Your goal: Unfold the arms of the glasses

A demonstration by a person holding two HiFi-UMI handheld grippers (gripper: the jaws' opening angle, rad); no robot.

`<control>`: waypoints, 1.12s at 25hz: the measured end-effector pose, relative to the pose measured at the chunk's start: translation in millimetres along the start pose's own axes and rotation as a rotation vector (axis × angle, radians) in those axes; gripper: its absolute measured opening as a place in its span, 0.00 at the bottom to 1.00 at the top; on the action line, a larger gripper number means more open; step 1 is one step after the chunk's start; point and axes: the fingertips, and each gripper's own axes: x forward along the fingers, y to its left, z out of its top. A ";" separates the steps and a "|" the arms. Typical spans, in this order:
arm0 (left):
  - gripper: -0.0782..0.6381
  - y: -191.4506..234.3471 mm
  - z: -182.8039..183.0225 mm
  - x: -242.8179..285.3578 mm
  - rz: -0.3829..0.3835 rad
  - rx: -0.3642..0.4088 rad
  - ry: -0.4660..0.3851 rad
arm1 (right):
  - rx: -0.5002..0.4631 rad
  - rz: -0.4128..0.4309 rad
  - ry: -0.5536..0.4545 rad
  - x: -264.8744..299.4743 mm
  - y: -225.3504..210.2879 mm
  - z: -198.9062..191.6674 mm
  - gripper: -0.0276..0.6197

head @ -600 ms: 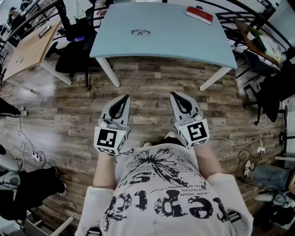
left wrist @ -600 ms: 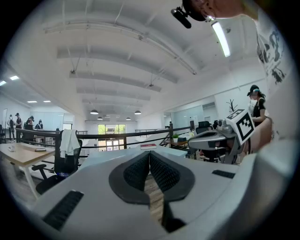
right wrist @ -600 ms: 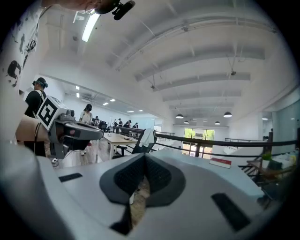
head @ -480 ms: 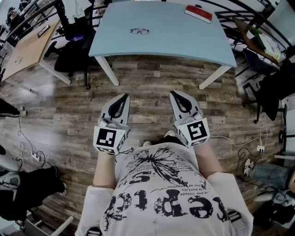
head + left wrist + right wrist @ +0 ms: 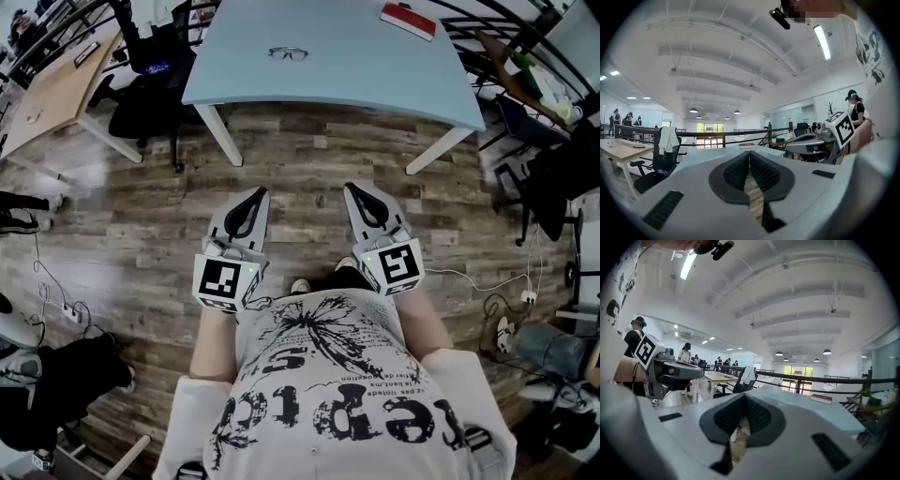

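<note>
Dark-rimmed glasses [image 5: 287, 53] lie folded on the pale blue table [image 5: 375, 75], towards its far left part in the head view. Both grippers hang over the wooden floor, well short of the table's near edge. My left gripper [image 5: 257, 194] is shut and holds nothing; its jaws meet at the tip [image 5: 749, 153]. My right gripper [image 5: 353, 188] is shut and empty too, its pads closed together [image 5: 743, 396]. Each gripper points level towards the table. The glasses are too small to make out in either gripper view.
A red book [image 5: 407, 20] lies on the table's far right corner. A black office chair [image 5: 150, 98] stands left of the table beside a wooden desk [image 5: 52, 94]. Railings, bags and cables crowd the right side [image 5: 544, 187]. Other people stand far off [image 5: 637, 341].
The table and glasses have slid slightly up the head view as the head tipped. Both grippers keep their places and stay shut.
</note>
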 end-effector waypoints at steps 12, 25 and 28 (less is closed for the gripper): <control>0.13 33.8 -25.9 54.9 0.026 -0.017 0.049 | 0.010 0.022 0.044 61.0 -32.2 -29.3 0.06; 0.13 116.5 -12.2 264.1 0.109 -0.017 0.067 | -0.008 0.107 0.040 226.9 -200.6 -31.0 0.06; 0.13 137.7 -5.4 319.4 0.131 -0.004 0.065 | -0.016 0.119 0.036 265.0 -243.4 -28.8 0.06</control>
